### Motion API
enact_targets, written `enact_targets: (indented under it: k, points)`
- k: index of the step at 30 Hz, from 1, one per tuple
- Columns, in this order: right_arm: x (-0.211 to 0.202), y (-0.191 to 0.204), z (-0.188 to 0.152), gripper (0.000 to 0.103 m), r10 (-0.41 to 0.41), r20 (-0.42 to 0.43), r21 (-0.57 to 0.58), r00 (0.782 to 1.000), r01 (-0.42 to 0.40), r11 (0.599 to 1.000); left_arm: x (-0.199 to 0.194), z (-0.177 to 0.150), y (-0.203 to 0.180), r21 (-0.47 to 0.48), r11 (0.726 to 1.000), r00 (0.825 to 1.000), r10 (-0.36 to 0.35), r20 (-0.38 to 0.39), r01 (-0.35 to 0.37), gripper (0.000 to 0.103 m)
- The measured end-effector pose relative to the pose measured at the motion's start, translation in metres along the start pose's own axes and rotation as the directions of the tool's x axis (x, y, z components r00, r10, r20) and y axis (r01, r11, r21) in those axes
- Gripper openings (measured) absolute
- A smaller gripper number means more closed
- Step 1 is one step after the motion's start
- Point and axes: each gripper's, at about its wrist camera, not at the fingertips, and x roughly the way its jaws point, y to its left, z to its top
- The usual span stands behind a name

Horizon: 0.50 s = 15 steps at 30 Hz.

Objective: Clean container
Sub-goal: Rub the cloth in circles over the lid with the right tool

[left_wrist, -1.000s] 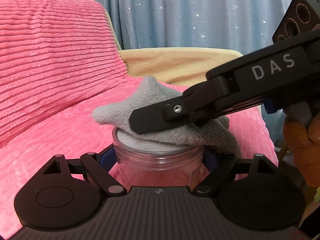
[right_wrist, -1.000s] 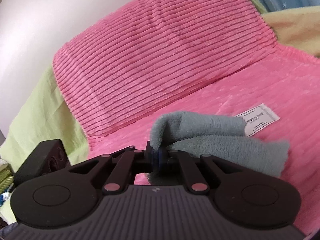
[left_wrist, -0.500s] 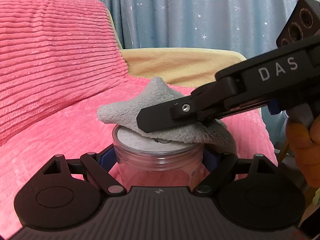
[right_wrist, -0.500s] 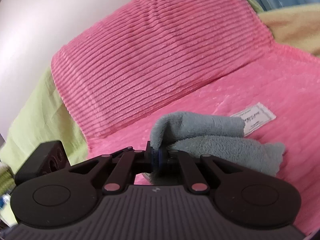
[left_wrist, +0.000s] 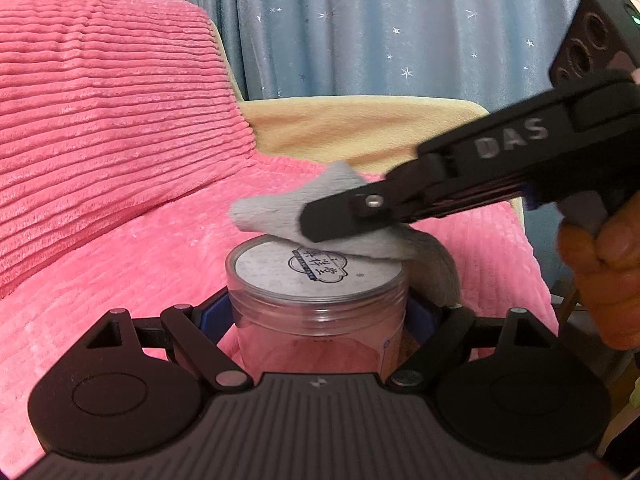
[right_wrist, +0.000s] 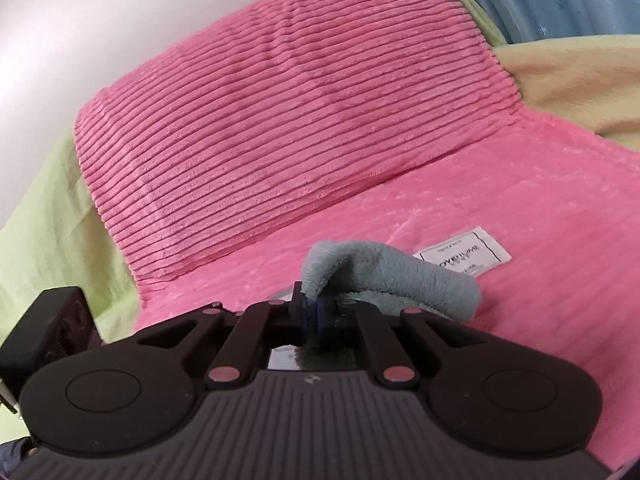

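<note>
Sliding rightward since a second ago, the cloth (left_wrist: 340, 216) uncovers most of the lid (left_wrist: 316, 268). Left claw (left_wrist: 320, 312) clenches the jar (left_wrist: 320, 320) between its fingers. Right view: right claw (right_wrist: 316, 312) pinches the cloth, trailing ahead. Risk: it may slide off the rim, losing contact.

I see a pink ribbed blanket (left_wrist: 168, 264) spread over the seat, filling the lower left and middle of my left view. A pink ribbed cushion (left_wrist: 100, 128) leans at the upper left, its bottom edge resting on the blanket. In my right view a white cloth label (right_wrist: 466, 254) lies flat on the blanket at centre right. Whether the jar (left_wrist: 316, 312) stands on the blanket, I cannot tell.
</note>
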Motion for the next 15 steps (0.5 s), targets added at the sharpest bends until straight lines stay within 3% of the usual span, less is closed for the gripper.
enact_targets:
  k: [8,15]
  points:
    - [0.004,0.019,-0.008,0.003,0.102,-0.031,-0.013,0.994,-0.102,0.995,-0.001,-0.001,0.003,-0.009,1.000,1.000,-0.003,-0.004,0.003,0.085]
    - [0.020,0.026,-0.003,0.003,0.084,-0.019,-0.021,0.996,-0.084,0.996,-0.002,-0.001,-0.001,0.006,1.000,1.000,0.002,-0.003,-0.002,0.085]
